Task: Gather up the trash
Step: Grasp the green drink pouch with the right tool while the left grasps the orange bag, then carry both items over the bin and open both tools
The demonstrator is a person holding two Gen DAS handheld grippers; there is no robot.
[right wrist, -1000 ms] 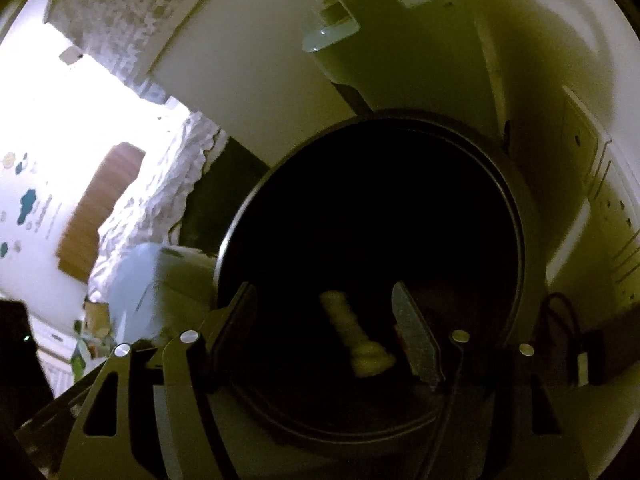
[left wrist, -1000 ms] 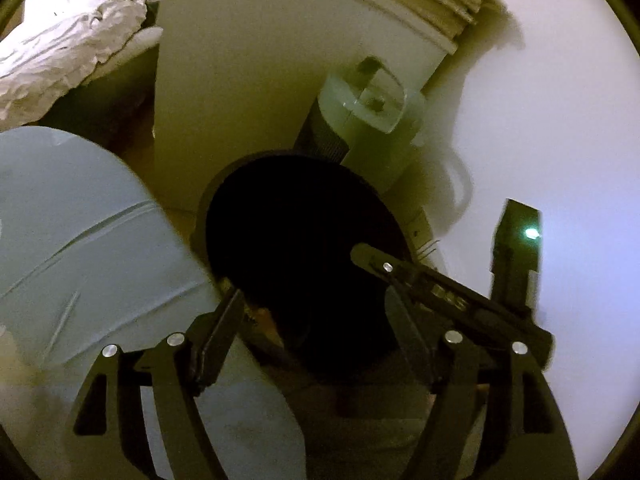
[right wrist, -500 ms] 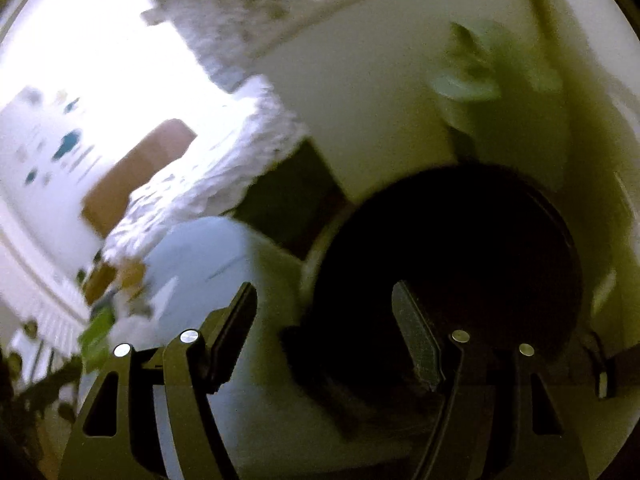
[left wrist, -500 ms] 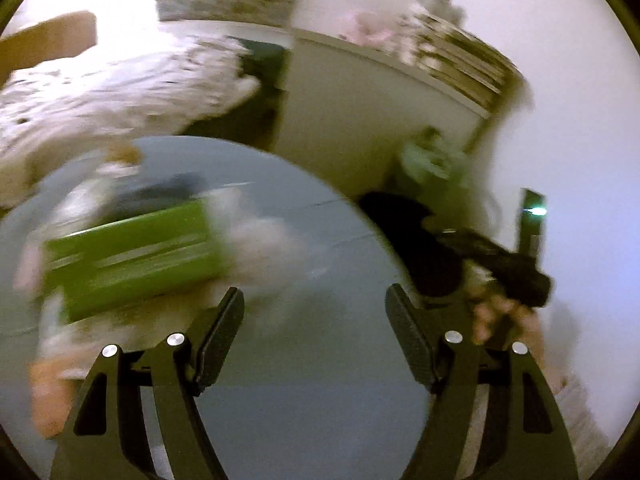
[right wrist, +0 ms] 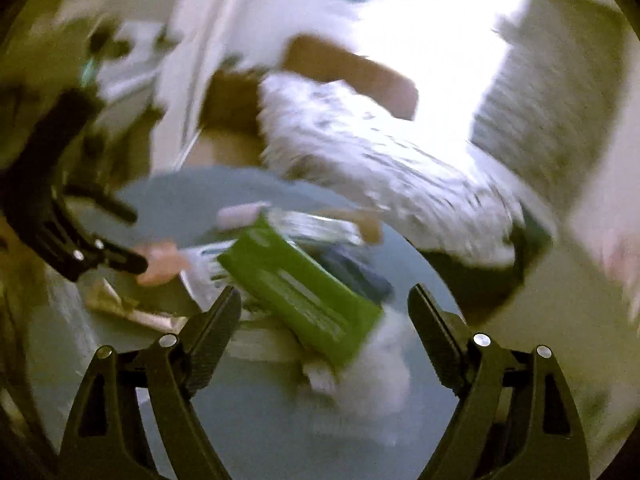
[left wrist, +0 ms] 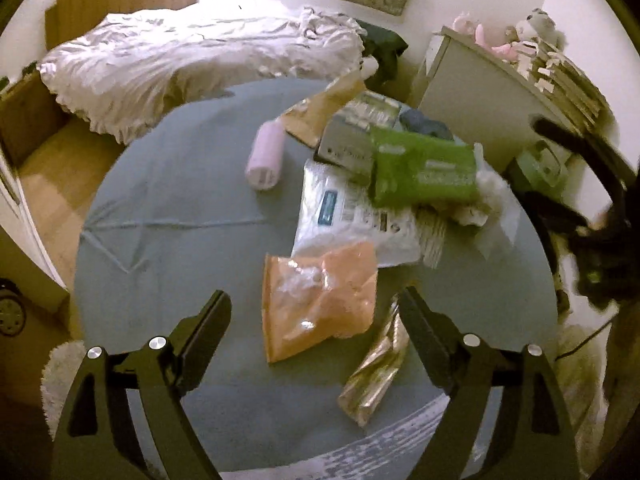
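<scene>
change since a second ago: both views were filled by a dark round bin then; now both look over the round grey table (left wrist: 168,216) and its litter, and the pale scrap seen between the right fingers back then is gone.
left tongs (left wrist: 316,320): jaws wide and opening, nothing pressed between the pads; they hang over the near part of the table.
under the left tongs: an orange plastic bag (left wrist: 316,300) lies flat between the two fingers, below them, not touched.
beside the left tongs' right finger: a gold foil wrapper (left wrist: 374,368), crumpled, lying lengthways.
right tongs (right wrist: 324,320): jaws wide and opening, empty; this view is smeared by motion.
under the right tongs: a green packet (right wrist: 300,288) tilted across the gap, and what looks like a white tissue wad (right wrist: 368,364) just past its lower corner.
trash pile, left view: the green packet (left wrist: 424,168) rests on a white printed pouch (left wrist: 352,212), with a grey box (left wrist: 344,144) and a brown paper bag (left wrist: 324,108) behind.
apart from the pile: a pink roll (left wrist: 266,156), alone on the cloth.
beyond the table: a bed with rumpled white bedding (left wrist: 192,60) and a white cabinet (left wrist: 480,88).
</scene>
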